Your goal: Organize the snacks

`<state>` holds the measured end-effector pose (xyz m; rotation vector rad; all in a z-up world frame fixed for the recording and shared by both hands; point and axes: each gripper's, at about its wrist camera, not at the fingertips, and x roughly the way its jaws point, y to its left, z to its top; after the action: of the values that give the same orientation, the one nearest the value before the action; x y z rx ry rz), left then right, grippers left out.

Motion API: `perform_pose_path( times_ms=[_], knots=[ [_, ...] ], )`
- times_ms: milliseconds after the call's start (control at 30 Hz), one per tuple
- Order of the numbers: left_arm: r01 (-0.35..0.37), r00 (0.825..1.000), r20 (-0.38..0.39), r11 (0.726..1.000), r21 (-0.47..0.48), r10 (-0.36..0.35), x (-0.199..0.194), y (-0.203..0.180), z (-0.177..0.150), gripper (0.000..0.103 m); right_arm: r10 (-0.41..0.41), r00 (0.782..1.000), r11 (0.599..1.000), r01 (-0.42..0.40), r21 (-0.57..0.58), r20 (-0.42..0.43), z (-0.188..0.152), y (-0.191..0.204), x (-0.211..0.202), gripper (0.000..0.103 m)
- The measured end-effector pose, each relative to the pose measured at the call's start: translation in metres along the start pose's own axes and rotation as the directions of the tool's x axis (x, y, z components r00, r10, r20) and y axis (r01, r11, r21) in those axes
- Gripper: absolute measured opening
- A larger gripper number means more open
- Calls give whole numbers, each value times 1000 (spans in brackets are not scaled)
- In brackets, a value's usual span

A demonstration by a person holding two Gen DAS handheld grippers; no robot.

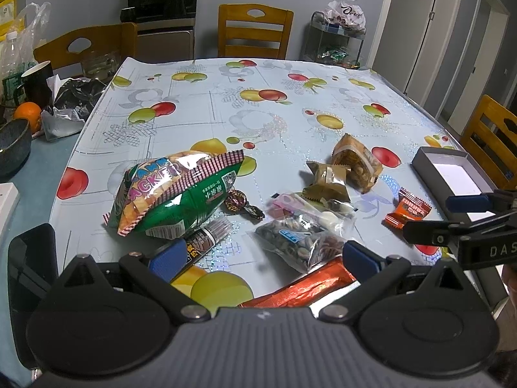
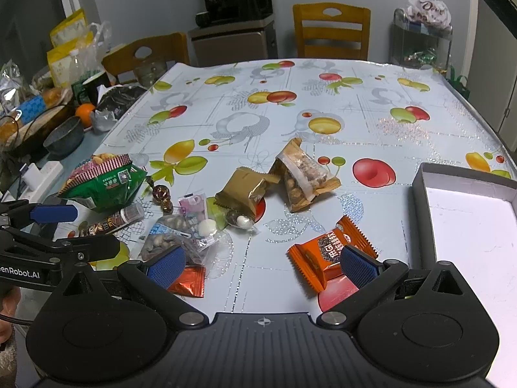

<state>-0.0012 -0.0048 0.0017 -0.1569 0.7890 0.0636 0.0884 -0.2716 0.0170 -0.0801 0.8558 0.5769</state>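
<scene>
Both grippers, left (image 1: 261, 258) and right (image 2: 262, 262), hover with jaws wide open and empty over snacks scattered on the worktop (image 2: 371, 123); grey box (image 2: 465, 207) at right.

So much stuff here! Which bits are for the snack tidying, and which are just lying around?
For the job:
- green cracker bag
- orange snack packet
- gold wrapped cake
- nut bar packet
- seed packet
- grey box, nothing in it
- both grippers, jaws open

Lying about:
- orange
- black mug
- dark bowl
- wooden chair
</scene>
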Motion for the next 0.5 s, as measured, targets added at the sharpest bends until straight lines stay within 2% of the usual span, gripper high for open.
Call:
perform_pose_path(
  times_ms=[500],
  knots=[
    [3,1000,0,1000,4,-3,3,-2,-4,103,12,1000,1000,-12,-2,-13,-5,3,5,103]
  ],
)
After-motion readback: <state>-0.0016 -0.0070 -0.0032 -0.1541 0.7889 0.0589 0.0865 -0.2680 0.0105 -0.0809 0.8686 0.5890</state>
